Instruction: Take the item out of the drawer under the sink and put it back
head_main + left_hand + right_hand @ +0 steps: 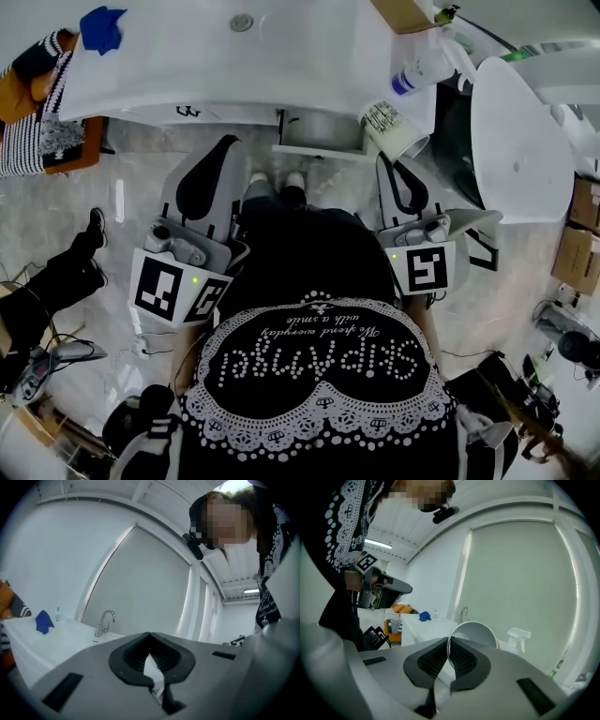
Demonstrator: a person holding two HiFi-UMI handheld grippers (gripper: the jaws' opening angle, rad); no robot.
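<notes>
Two tongs, one cup held.
Right tongs (448,641) grip the white cup (476,632) by its rim, up at the worktop (187,66) edge near a spray bottle (422,70); left tongs (149,634) are closed, tips together.

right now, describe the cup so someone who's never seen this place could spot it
Find the long white sink counter and go to its right end, near the spray bottle. The paper cup is tilted there, white with dark print; unlike the bottle, its rim is pinched in the right hand-held gripper.
</notes>
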